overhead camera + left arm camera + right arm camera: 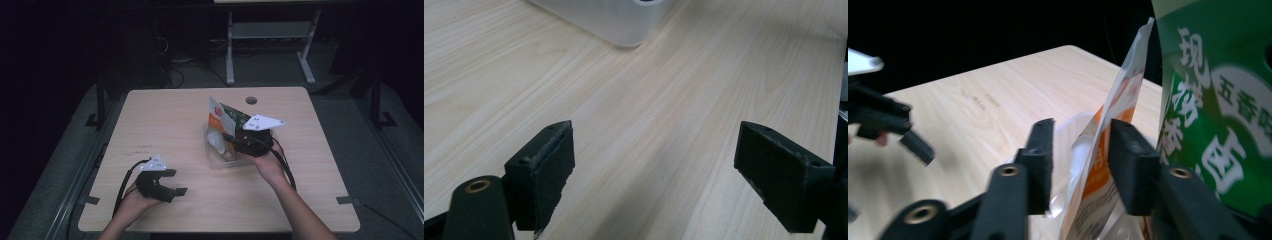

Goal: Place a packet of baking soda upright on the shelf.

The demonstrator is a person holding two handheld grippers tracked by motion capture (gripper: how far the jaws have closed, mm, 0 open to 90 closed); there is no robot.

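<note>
My right tongs (1078, 165) sit over the clear tub (222, 152) near the middle of the bench (165, 115), jaws partly apart with the orange-and-white packet (1108, 145) standing on edge between them — a gap shows on either side, so the pads are not pressing it. The packet rests in the tub, leaning upright, and a green packet (1218, 100) stands just beside it on the far side. My left tongs (654, 170) are spread wide and empty, low over bare wood near the front-left of the bench — well apart from the tub.
</note>
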